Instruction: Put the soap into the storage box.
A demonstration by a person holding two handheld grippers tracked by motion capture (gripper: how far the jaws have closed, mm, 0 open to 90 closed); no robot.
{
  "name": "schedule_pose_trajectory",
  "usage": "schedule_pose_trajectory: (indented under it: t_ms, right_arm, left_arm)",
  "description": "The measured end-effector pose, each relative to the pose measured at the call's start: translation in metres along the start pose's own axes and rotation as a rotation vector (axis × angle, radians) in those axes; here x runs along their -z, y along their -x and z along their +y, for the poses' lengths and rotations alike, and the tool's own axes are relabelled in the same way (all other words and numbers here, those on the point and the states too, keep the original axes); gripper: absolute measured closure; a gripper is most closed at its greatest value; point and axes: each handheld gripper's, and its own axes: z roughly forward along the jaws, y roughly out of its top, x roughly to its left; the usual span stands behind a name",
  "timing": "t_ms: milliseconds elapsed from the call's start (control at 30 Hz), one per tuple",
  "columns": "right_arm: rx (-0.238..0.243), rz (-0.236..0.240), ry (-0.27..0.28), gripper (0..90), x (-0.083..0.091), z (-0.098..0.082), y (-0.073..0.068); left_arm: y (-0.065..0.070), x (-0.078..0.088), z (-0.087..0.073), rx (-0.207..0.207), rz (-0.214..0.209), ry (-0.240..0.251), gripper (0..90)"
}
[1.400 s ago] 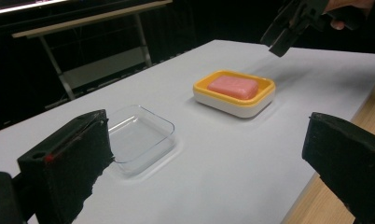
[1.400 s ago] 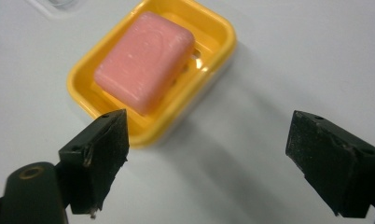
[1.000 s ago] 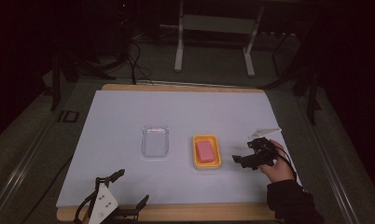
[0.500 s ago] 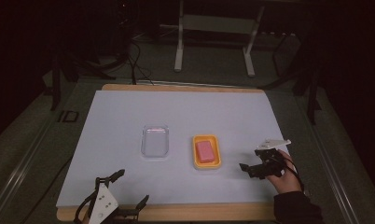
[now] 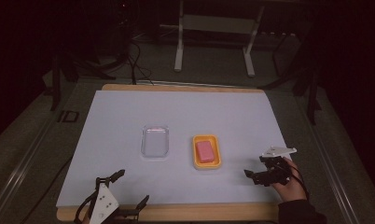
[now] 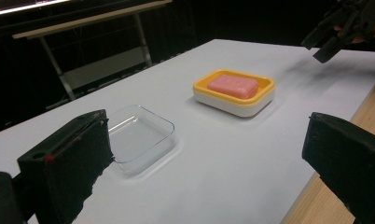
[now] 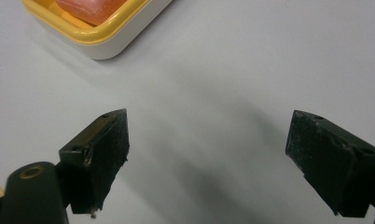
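Dim room around it, the white surface (image 5: 129,121) lies under a single pool of light, with a metal stand (image 5: 213,37) and cables on the floor beyond its far edge. Near the middle of the surface sits a clear glass dish (image 5: 156,141), empty as far as can be seen, and just beside it to the right stands a yellow soap tray (image 5: 207,152) with a white underside. A pink bar of soap (image 5: 205,150) lies flat inside the tray.

At the near right, the right gripper (image 5: 258,175) is held in a hand (image 5: 290,182) above the surface, near the tray's near right corner but apart from it. Its jaws stand wide apart with nothing between them; in the right gripper view they point down at bare white surface, with the tray's corner and the soap at the top left.

At the near left edge, the left gripper (image 5: 129,191) sits low over the wooden rim of the surface, its jaws also spread wide and empty. The left gripper view looks between them across the glass dish toward the tray, with the right gripper at the top right.
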Motion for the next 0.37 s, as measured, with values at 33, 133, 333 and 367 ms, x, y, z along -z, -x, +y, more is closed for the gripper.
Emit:
schedule_pose_trajectory:
  t_ms: [33,133,333,367]
  right_arm:
    - [-0.004,0.004,0.000,13.2,0.0007,-0.0013,0.0002]
    - [-0.012,-0.001,-0.001,13.3,0.0004,-0.0051,0.0014]
    - [-0.032,-0.007,-0.008,13.4,-0.0015,-0.0085,0.0050]
    - [-0.035,-0.006,-0.010,13.4,-0.0023,-0.0089,0.0056]
  left_arm:
    - [-0.0002,-0.0001,-0.0001,0.001,0.000,0.000,1.9]
    - [-0.0004,-0.0003,-0.0001,0.003,-0.001,-0.001,1.9]
    - [-0.0008,-0.0002,0.0000,0.006,0.002,0.001,1.9]
    - [-0.0009,-0.0003,0.0000,0.006,0.003,0.001,1.9]
